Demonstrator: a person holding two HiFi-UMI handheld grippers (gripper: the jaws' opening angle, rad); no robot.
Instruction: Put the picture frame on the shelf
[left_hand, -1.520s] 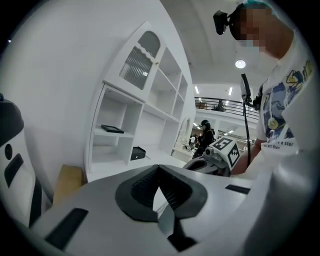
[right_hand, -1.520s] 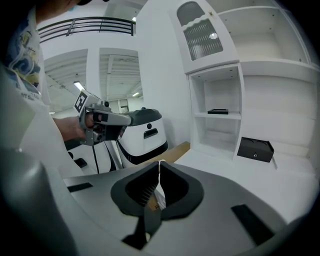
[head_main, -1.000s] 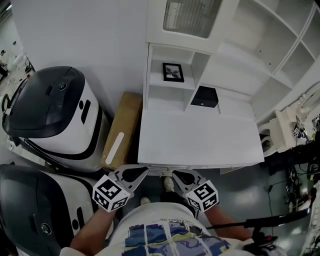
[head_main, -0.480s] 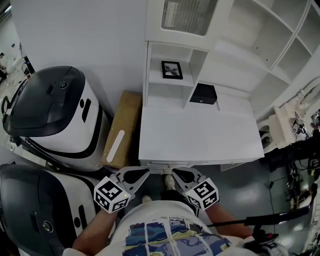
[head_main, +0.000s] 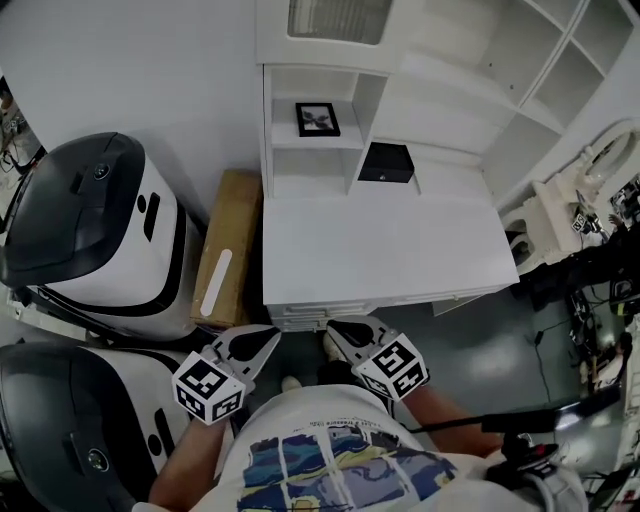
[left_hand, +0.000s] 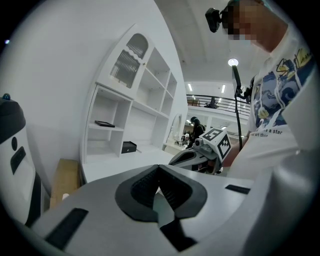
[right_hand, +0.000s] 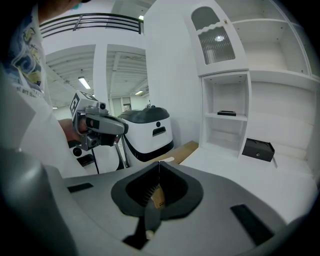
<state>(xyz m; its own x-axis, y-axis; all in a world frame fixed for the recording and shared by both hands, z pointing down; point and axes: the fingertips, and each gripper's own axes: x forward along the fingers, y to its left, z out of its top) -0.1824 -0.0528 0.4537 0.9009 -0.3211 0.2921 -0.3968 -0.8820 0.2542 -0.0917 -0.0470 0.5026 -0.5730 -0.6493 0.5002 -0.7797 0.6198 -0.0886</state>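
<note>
**Frame on the shelf, both grippers closed and empty**

The picture frame (head_main: 318, 119) sits on the middle shelf (head_main: 283, 142) of the left-hand bay of the white shelving unit, at the back of the white table (head_main: 390, 250). It seems to lie flat with its picture facing up, since both gripper views show it only as a thin dark slab. To its right, one level lower, a small black box (head_main: 386, 162) rests at the rear of the table top.

Both grippers are held low and close to the person's body, just off the near edge of the table and well apart from the frame. The left gripper (head_main: 272, 338) has its fingers pressed together with nothing between them. The right gripper (head_main: 334, 329) is likewise closed on nothing. Their tips point toward each other with a gap between.

Beside the table on the left, a flat cardboard box (head_main: 228, 250) lies on the floor. Past it stand two large white-and-black machines (head_main: 95, 230)
</note>
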